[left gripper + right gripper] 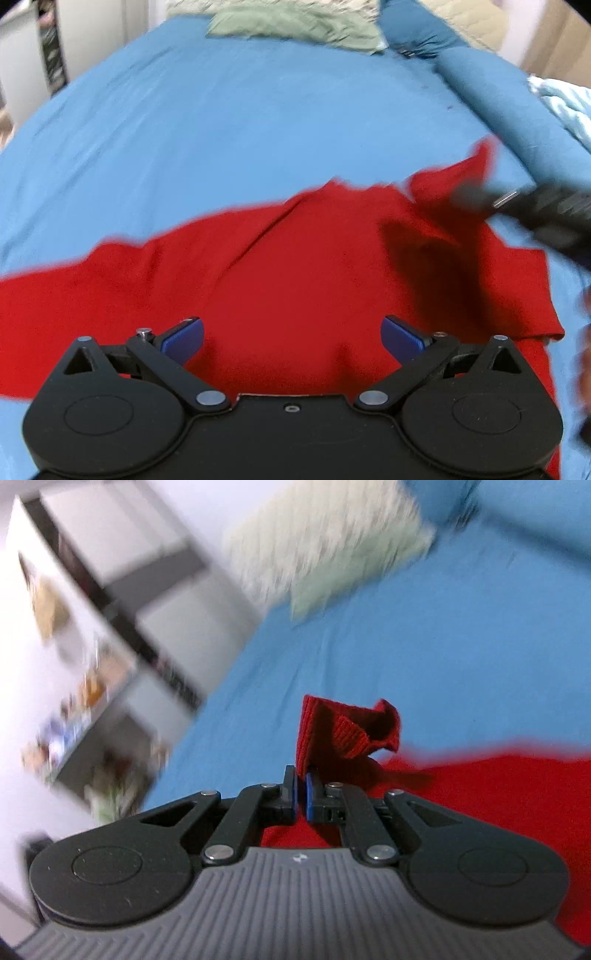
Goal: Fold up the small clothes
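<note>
Right wrist: your fingers (301, 794) pinch only the shirt (498, 786) cuff, could slip; left gripper (291, 338) wide open, empty.

The red garment (295, 266) is a plain, bright red piece of clothing lying spread across the blue bed sheet, mostly flat, with a long crease running diagonally through its middle and one sleeve-like flap reaching toward the left. Its far right corner is lifted off the sheet; there the ribbed edge (332, 731) (a knit cuff or hem, hard to tell which) stands bunched and folded upright.
</note>
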